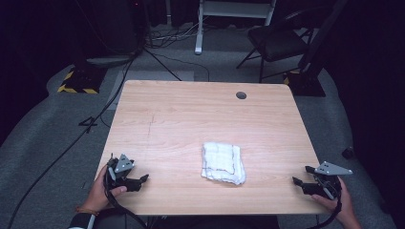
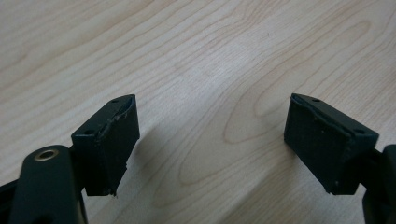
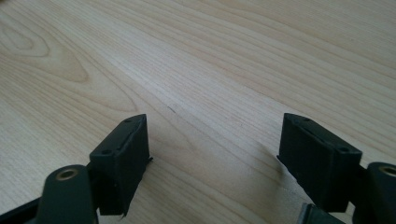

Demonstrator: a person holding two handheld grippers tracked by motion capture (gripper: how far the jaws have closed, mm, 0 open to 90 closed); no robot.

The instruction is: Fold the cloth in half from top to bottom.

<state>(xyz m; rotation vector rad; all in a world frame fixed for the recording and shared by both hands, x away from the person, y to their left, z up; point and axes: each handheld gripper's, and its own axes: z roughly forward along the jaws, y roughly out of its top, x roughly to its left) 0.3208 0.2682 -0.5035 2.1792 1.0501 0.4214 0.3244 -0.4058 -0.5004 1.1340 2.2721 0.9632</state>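
Dark room, grey carpet, cables and a black chair [image 1: 277,40] beyond the far edge. Light wood worktop [image 1: 191,114] with a grommet hole [image 1: 241,95] near its far right corner.

Folded white towel [image 1: 223,163] lies flat on the worktop, right of centre and towards the near edge, its long side running roughly near-to-far. Nothing touches it.

Your left gripper [image 1: 139,181] sits by the near left corner, tips pointing inward at the towel, well apart from it. Left gripper view: jaws spread wide, bare wood between the pads [image 2: 112,140], nothing held.

Your right gripper [image 1: 302,175] sits by the near right corner, tips pointing inward too, well apart from the towel's right edge. Right gripper view: jaws wide, bare wood grain between the pads [image 3: 126,158], empty.

Towel lies between the two grippers, a bit closer to your right one. Both hover low over the near edge of the worktop; whether they touch the wood I can't tell.
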